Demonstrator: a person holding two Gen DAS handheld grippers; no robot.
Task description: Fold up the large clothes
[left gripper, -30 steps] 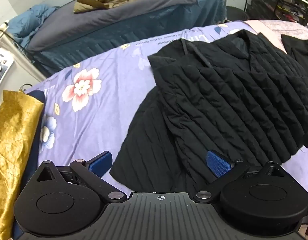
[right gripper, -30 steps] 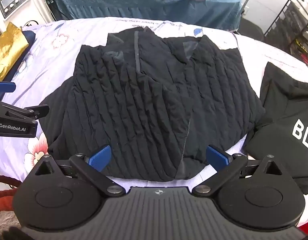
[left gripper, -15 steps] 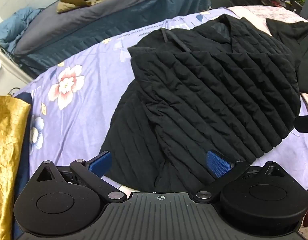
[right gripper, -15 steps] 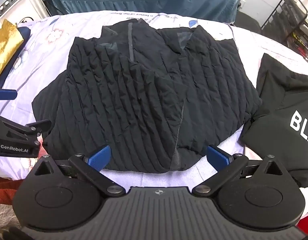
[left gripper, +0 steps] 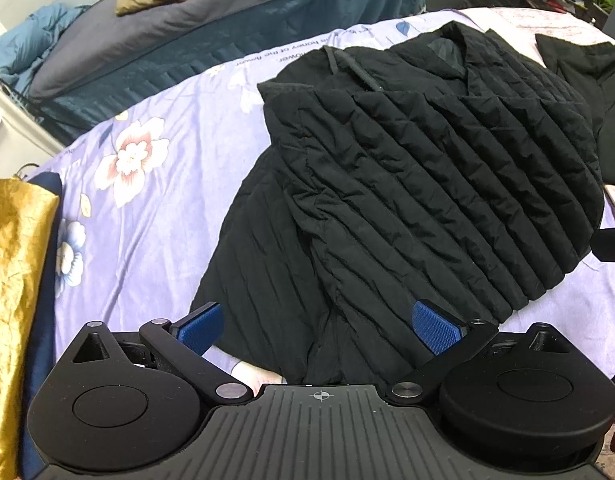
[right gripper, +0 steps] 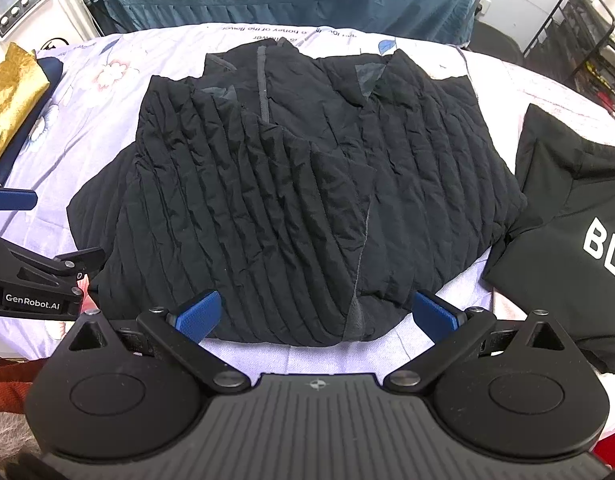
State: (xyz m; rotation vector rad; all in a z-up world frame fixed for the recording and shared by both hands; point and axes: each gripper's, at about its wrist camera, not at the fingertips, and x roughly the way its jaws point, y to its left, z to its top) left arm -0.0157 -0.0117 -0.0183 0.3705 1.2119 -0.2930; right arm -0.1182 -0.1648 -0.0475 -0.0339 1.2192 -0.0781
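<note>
Change: over the last second both my grippers have drawn back toward the near edge. In the left wrist view the quilted black jacket [left gripper: 407, 184] has slid toward the upper right of the frame and its near left corner has come into view between my fingers.
Left gripper [left gripper: 319, 326]: jaws spread wide, nothing between the blue pads [left gripper: 435, 330]; it hangs over the jacket's near left hem, low in the frame.
Right gripper [right gripper: 317, 314]: also spread wide and empty, low centre of its frame, just short of the jacket's near hem.
Jacket: lies across the middle of the floral purple sheet [left gripper: 155, 208], collar toward the top of the frame. One quilted panel is folded in over the body; its edge runs diagonally down the centre of the right wrist view.
Neighbours: a black garment with white lettering [right gripper: 567, 216] at the right edge, touching the jacket's side; gold fabric [left gripper: 15, 280] at the left edge, well apart.
Meaning for the task: I judge the side fold is laid and released, and I have stepped back to line up on the hem.
Next move: probably pinch both near corners and carry them up toward the collar.
Risk: puffy, slippery quilting may spring open, and the left corner sits skewed.
</note>
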